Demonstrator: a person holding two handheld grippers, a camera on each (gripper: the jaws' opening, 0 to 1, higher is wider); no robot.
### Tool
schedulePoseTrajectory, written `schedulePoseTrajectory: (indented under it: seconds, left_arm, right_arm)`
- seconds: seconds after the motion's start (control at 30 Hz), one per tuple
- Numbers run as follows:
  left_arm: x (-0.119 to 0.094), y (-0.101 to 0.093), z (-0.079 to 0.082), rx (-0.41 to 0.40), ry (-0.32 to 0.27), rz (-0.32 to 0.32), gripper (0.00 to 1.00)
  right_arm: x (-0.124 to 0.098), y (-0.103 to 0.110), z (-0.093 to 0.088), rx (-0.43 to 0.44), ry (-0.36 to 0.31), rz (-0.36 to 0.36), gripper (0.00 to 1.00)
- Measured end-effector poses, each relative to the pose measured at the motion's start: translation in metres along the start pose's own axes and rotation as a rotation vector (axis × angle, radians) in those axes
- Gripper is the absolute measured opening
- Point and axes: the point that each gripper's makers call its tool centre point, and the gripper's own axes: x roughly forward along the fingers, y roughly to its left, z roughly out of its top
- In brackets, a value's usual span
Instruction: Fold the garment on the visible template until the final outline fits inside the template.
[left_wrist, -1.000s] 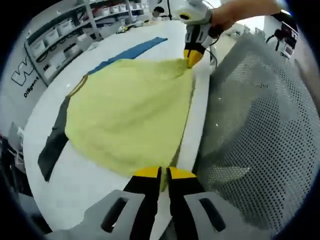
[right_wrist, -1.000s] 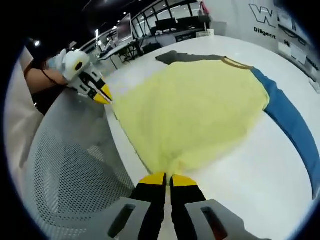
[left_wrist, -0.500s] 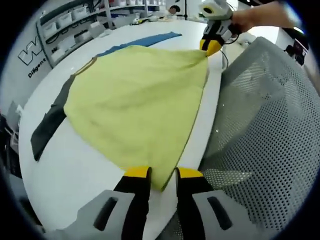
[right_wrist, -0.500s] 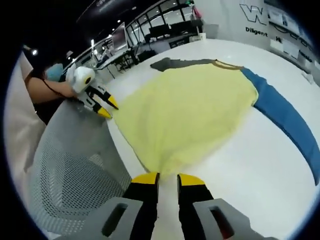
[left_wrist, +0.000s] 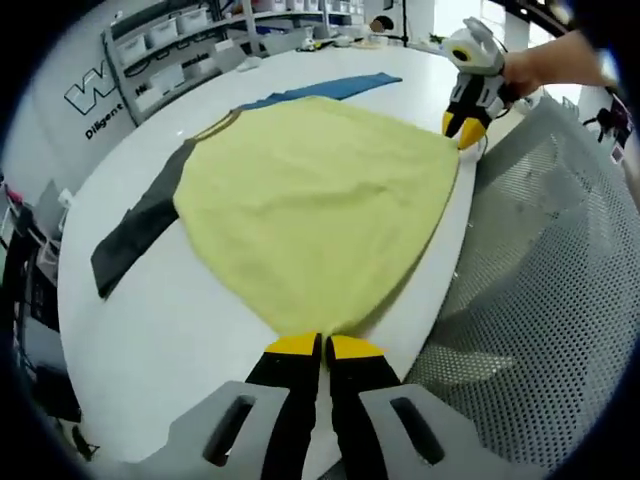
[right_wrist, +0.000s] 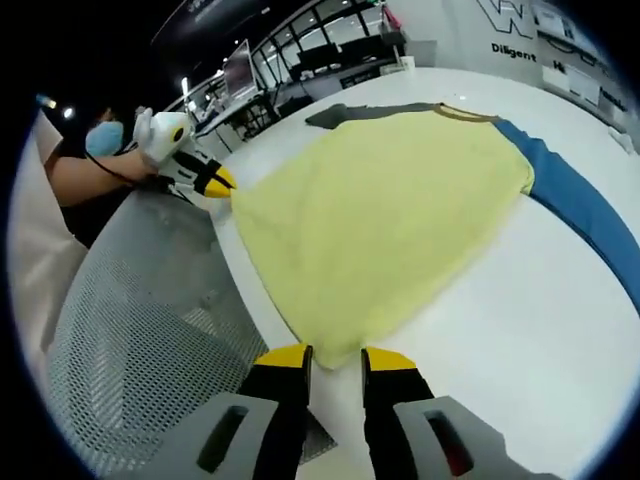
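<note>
Across the middle of the left gripper view, a yellow garment (left_wrist: 310, 200) lies spread flat on a white worktop (left_wrist: 150, 330), its hem running along the worktop's right edge. A dark grey sleeve (left_wrist: 140, 225) stretches toward the left of the frame, and a blue sleeve (left_wrist: 330, 88) reaches toward the top. At the bottom centre, the left gripper (left_wrist: 322, 347) has its yellow-tipped jaws pressed together at the nearest hem corner of the garment; whether cloth is caught between them cannot be told. At the upper right, the right gripper (left_wrist: 464, 128), held by a hand (left_wrist: 545, 68), sits at the far hem corner. A grey perforated mesh surface (left_wrist: 540, 290) occupies the right side of the frame.

Seen from the right gripper view, the garment (right_wrist: 390, 210) spans the centre, with the blue sleeve (right_wrist: 590, 220) at the right and the grey sleeve (right_wrist: 365, 113) at the top. The right gripper (right_wrist: 338, 357) at the bottom centre has its jaws spread, the hem corner lying just beyond the gap. At the upper left, the left gripper (right_wrist: 222, 182) touches the other hem corner, its jaws together. The mesh surface (right_wrist: 150, 330) lies at the lower left.
</note>
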Motion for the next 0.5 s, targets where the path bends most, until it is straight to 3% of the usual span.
schedulePoseTrajectory:
  seconds: [0.07,0.13,0.17,0.2,0.23,0.3,0.33,0.47,0.5]
  left_arm:
    - [-0.005,0.000,0.014,-0.072,-0.057,-0.013,0.02]
    - [-0.008,0.004,0.018,-0.067,-0.057,-0.004,0.02]
    - [-0.007,0.005,0.018,-0.058,-0.054,-0.002,0.02]
    - [-0.007,0.006,0.019,-0.049,-0.055,0.002,0.02]
    - [-0.007,0.006,0.020,-0.048,-0.055,0.001,0.02]
    - [-0.006,0.007,0.020,-0.047,-0.053,0.000,0.02]
    - [-0.007,0.008,0.021,-0.047,-0.054,0.001,0.02]
    - [-0.007,0.009,0.021,-0.050,-0.058,0.002,0.02]
    - [-0.007,0.008,0.020,-0.051,-0.058,0.001,0.02]
  right_arm:
    - [0.000,-0.001,0.000,-0.050,0.000,-0.029,0.22]
    - [0.004,0.004,-0.004,-0.093,0.026,-0.024,0.27]
    - [0.006,0.001,-0.009,-0.145,0.056,-0.058,0.30]
    - [0.014,0.008,0.007,-0.202,-0.027,-0.046,0.29]
    - [0.009,0.006,-0.004,-0.177,0.050,-0.082,0.28]
    - [0.012,0.004,0.004,-0.224,0.025,-0.113,0.29]
    - [0.014,0.000,0.005,-0.268,0.009,-0.134,0.25]
    - [0.013,-0.007,0.003,-0.279,0.016,-0.184,0.00]
    - [0.010,-0.010,0.010,-0.273,-0.006,-0.204,0.00]
